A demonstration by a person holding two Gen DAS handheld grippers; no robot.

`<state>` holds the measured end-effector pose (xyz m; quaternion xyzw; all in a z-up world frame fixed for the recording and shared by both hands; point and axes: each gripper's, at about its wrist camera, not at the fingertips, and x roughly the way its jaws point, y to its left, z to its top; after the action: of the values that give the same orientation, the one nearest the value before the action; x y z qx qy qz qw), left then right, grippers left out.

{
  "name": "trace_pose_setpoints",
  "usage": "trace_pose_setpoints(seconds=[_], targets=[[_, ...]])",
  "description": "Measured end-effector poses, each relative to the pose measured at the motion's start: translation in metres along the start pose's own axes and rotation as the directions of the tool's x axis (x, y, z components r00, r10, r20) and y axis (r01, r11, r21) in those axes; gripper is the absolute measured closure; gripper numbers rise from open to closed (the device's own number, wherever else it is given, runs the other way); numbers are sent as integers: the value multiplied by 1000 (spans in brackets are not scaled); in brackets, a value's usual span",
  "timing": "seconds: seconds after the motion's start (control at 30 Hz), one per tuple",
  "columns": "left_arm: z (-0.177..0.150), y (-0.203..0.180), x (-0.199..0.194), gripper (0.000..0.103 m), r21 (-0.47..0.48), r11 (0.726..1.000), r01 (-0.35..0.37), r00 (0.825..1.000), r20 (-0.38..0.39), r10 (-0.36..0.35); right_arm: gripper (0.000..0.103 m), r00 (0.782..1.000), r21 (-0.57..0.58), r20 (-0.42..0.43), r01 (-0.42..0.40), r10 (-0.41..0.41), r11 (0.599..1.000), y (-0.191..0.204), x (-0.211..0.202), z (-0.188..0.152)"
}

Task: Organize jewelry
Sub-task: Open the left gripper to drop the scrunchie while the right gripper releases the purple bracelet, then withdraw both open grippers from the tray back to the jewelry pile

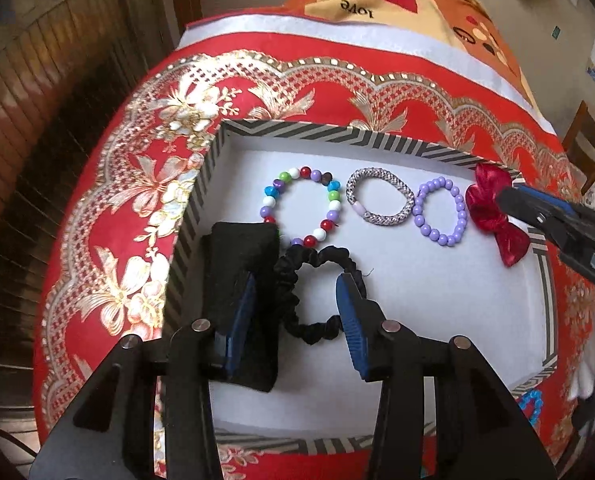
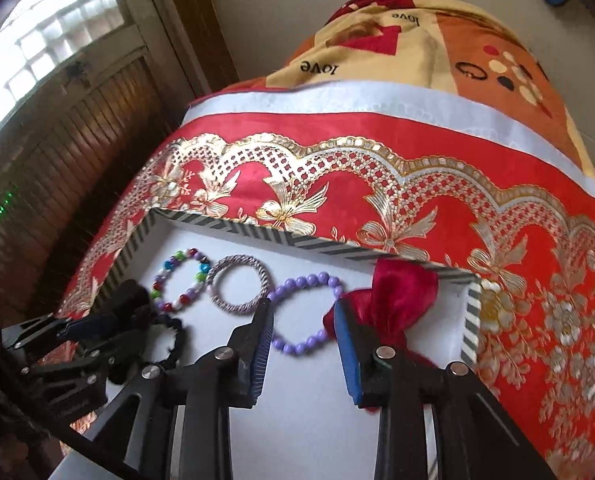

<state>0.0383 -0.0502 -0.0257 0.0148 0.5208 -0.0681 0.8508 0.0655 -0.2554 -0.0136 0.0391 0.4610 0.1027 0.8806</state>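
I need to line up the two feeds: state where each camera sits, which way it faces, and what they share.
Left wrist: on the left gripper, looking down into the striped tray; its open fingers straddle the black scrunchie; the right gripper shows at right.
Right wrist: on the right gripper, looking down at the tray's right end; open fingers over the purple bracelet, beside the red bow; the left gripper shows at left.
Shared: tray, bracelets, bow, scrunchie, red cloth.

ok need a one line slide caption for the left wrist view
Open left hand-held gripper hovers over a black scrunchie in a striped tray holding three bracelets and a red bow.
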Motion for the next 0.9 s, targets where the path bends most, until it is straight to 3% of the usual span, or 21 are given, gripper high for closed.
trace_pose_setpoints(seconds=[0.2, 0.9], targets=[[-12, -2, -18, 61, 13, 1000, -21, 1000, 18, 21, 61, 999, 35, 45, -10, 9, 999, 7, -37, -24], [-90, -28, -85, 61, 62, 997, -46, 996, 74, 41, 61, 996, 78, 76, 43, -49, 996, 16, -133, -135]])
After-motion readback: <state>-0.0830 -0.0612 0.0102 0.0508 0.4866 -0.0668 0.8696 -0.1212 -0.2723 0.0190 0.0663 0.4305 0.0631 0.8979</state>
